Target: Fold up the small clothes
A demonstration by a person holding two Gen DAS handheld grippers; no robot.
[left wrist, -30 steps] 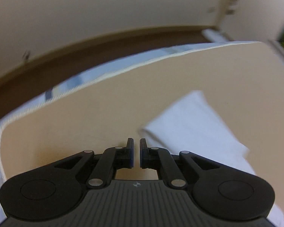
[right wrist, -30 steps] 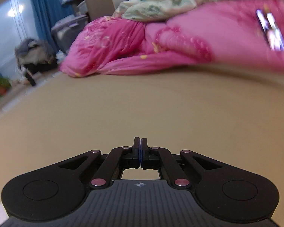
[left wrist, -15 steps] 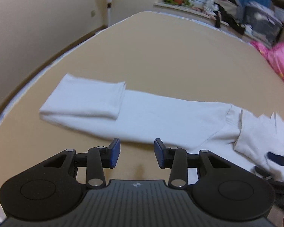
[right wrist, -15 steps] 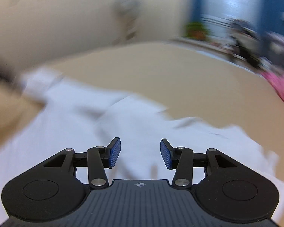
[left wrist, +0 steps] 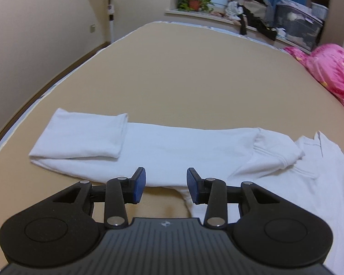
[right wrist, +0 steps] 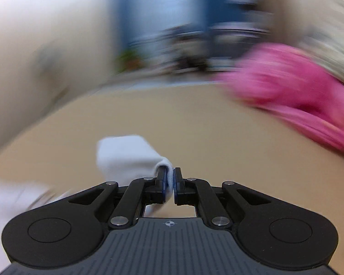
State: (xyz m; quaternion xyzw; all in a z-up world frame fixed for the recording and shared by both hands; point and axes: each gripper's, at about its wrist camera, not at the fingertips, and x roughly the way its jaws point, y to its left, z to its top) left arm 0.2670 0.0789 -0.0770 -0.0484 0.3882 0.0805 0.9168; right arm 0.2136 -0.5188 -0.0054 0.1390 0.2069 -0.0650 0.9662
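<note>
my right gripper (right wrist: 169, 183) just clamped the white garment (left wrist: 183, 146), corner I think, blurry, ready to fold | left gripper (left wrist: 166, 184) apart, at its near edge

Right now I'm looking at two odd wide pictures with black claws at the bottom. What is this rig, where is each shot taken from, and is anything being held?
No robot here: a person holds a hand-held gripper in each hand, each with a fisheye camera looking along its fingers. The left view is sharp: the left hand-held gripper stands open, nothing between its blue pads, over a white garment spread on a tan bed, one end already folded over. A pink quilt lies at the right. The right view is blurred by motion: the right hand-held gripper has just closed and pinches a fold of white cloth, probably the same garment.
</note>
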